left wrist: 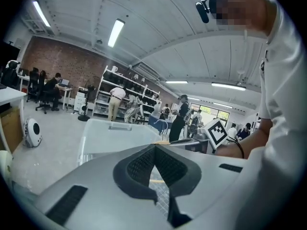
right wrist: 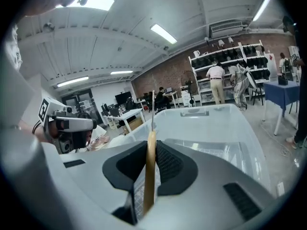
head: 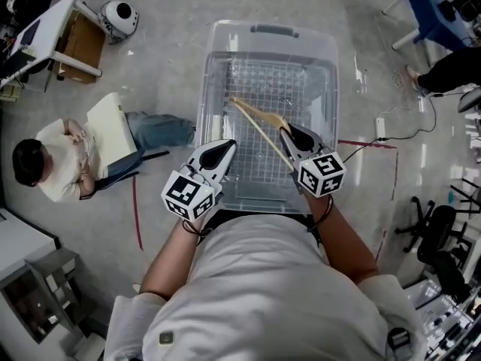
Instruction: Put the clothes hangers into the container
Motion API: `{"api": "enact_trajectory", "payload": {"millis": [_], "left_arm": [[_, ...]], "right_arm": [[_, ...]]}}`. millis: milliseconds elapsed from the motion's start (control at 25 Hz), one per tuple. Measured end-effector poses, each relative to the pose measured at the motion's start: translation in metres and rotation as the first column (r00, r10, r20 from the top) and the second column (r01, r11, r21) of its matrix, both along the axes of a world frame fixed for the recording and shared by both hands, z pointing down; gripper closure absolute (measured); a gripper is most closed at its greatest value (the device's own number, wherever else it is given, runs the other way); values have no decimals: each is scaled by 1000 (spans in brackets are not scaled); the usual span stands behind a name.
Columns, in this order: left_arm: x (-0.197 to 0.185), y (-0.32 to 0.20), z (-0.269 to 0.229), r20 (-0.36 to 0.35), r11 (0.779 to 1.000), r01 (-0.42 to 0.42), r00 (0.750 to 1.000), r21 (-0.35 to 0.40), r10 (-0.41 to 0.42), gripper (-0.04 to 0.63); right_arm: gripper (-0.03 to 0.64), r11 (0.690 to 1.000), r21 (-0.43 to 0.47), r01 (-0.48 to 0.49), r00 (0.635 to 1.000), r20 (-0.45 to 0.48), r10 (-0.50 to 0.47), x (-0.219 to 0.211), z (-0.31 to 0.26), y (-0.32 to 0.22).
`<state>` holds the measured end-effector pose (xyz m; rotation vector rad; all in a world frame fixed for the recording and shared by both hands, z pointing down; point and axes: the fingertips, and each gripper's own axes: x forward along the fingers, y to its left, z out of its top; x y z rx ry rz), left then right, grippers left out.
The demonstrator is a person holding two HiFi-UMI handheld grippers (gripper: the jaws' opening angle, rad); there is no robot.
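A wooden clothes hanger (head: 255, 127) hangs tilted over the clear plastic container (head: 218, 89), its far end above the container's ribbed floor. My right gripper (head: 286, 131) is shut on the hanger's near end. In the right gripper view the wooden hanger (right wrist: 149, 171) stands on edge between the dark pads, its metal hook (right wrist: 153, 110) pointing up. My left gripper (head: 227, 145) hovers over the container's near left part, apart from the hanger. Seen in the left gripper view, the left gripper (left wrist: 154, 146) is shut with nothing in it, facing the container (left wrist: 115, 135).
A person (head: 56, 160) sits on the floor at the left. A desk with a cardboard box (head: 75, 43) and a round white device (head: 119, 17) stand at the far left. Red tape (head: 137, 209), a power strip (head: 379, 126), office chairs (head: 436, 232) and shelving (right wrist: 230, 61) surround the container.
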<state>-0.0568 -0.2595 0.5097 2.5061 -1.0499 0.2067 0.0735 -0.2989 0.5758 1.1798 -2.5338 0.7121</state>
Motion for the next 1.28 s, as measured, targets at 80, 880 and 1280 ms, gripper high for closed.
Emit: {"api": "enact_trajectory", "payload": {"millis": [80, 880, 1280], "left_arm": [[3, -4, 8, 10, 1000, 0, 1000, -10, 0, 578], [42, -17, 87, 65, 990, -54, 996, -131, 63, 578], [48, -17, 113, 67, 982, -52, 996, -182, 65, 578]], "right_arm": [[551, 1000, -12, 17, 1000, -17, -17, -1, 13, -2], [549, 968, -186, 168, 974, -117, -191, -24, 132, 16], [550, 943, -269, 196, 961, -139, -239, -27, 178, 24]]}}
